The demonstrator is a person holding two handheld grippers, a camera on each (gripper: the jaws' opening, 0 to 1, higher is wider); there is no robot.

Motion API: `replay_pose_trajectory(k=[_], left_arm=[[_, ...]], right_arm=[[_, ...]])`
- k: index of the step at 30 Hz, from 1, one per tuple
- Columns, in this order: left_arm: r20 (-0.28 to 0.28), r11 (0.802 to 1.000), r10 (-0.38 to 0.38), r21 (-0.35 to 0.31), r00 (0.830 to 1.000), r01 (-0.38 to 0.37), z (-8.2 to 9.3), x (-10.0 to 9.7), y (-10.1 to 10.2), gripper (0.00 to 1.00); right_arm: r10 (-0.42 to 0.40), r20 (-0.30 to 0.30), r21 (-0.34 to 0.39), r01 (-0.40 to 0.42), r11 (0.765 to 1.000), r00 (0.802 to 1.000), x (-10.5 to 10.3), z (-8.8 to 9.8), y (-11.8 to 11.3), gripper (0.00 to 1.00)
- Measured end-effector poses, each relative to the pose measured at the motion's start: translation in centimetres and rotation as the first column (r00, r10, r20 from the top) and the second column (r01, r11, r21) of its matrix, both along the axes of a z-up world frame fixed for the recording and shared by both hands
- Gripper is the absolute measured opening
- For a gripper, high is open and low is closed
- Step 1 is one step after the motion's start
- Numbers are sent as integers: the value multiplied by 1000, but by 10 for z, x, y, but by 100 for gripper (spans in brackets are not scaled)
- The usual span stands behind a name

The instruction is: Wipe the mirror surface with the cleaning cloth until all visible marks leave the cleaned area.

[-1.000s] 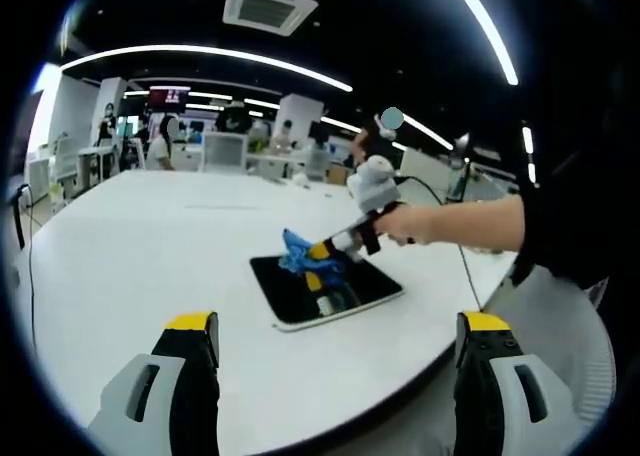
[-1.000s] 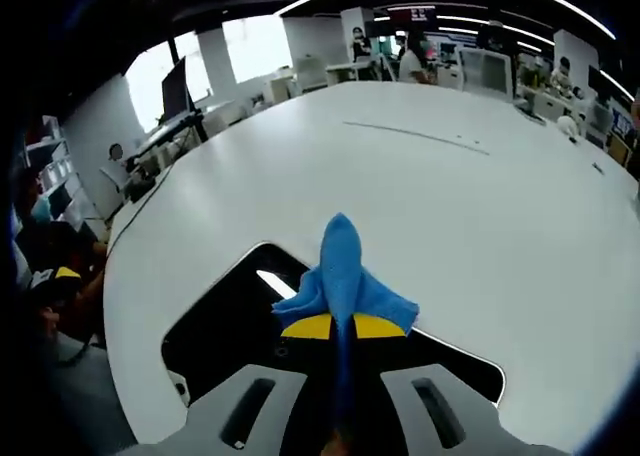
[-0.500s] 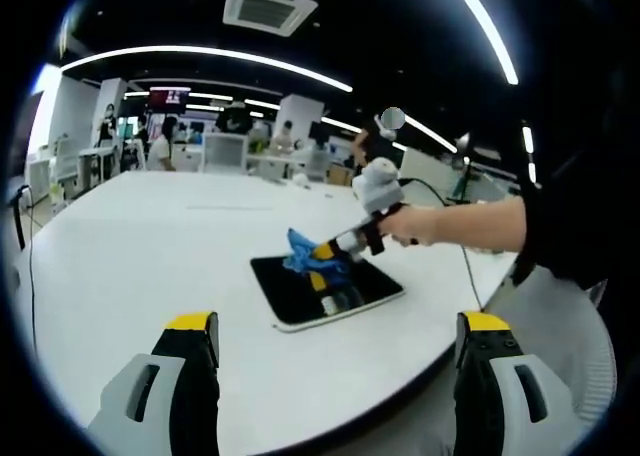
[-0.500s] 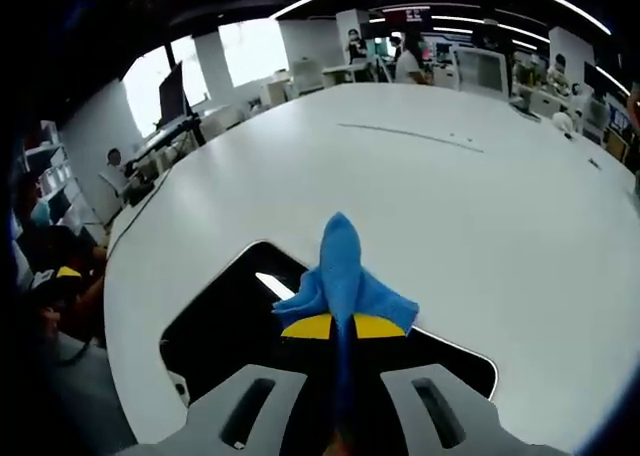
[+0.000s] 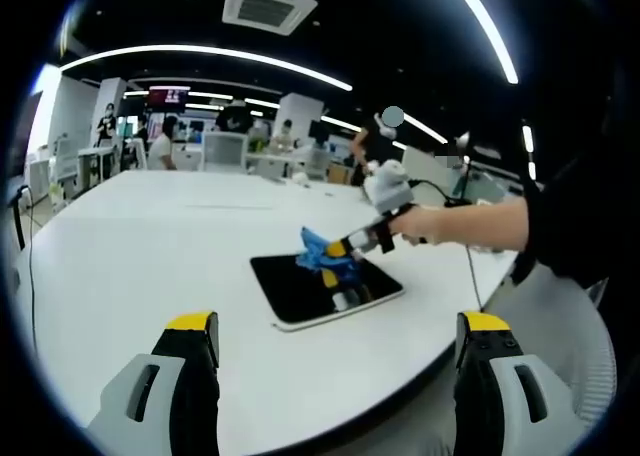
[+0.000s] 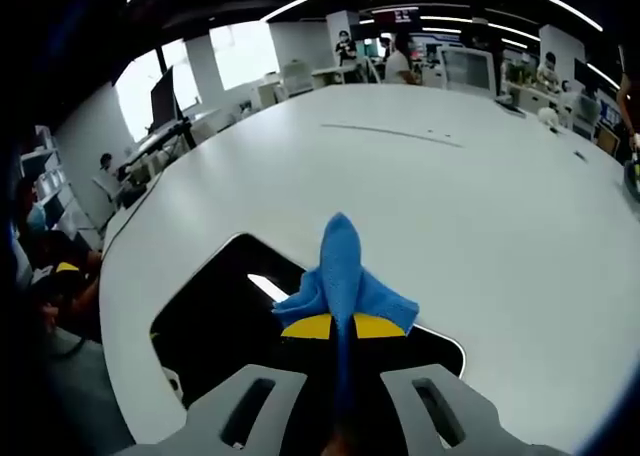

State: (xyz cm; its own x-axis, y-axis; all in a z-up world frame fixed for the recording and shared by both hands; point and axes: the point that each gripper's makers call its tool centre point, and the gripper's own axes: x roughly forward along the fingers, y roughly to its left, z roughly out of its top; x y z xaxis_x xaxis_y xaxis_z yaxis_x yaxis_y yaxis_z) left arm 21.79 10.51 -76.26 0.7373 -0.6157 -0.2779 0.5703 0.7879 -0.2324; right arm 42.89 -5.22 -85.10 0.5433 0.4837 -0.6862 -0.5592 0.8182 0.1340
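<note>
A dark, white-rimmed mirror point(image 5: 300, 287) point(image 6: 215, 311) lies flat on the white table point(image 5: 130, 256). My right gripper point(image 5: 338, 250) point(image 6: 342, 327) is shut on a blue cleaning cloth point(image 5: 322, 249) point(image 6: 343, 271), held by a hand over the mirror's far right part; whether the cloth touches the glass I cannot tell. The mirror reflects the gripper and a ceiling light. My left gripper point(image 5: 338, 328) is open near the table's front edge, short of the mirror, with nothing between its jaws.
The table point(image 6: 480, 206) is large and white, with its curved edge point(image 5: 420, 366) close in front. Desks, monitors and several people stand in the background point(image 5: 220, 146). A person's arm in a dark sleeve point(image 5: 560, 226) reaches in from the right.
The right gripper and cloth have slid to the right across the mirror, toward its far right corner. The left gripper has not moved.
</note>
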Motion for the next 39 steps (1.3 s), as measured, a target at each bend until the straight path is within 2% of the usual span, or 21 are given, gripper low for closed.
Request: replay_pose_trajectory(k=[14,19,39], left_arm=[[5,1000,3,-5,1000,-3,1,1,1,99],[12,1000,7,-6,1000,-6,2,1,1,99],[8,1000,4,-7,1000,-4,2,0,0,99]], right_arm=[[-40,-13,30,41,999,999,-1,-1,-7,0],[-19,3,12,19,1000,1000,-4,-1,-7,0],[36,-34,22,-35,999,999,-32,-1,-6,0]])
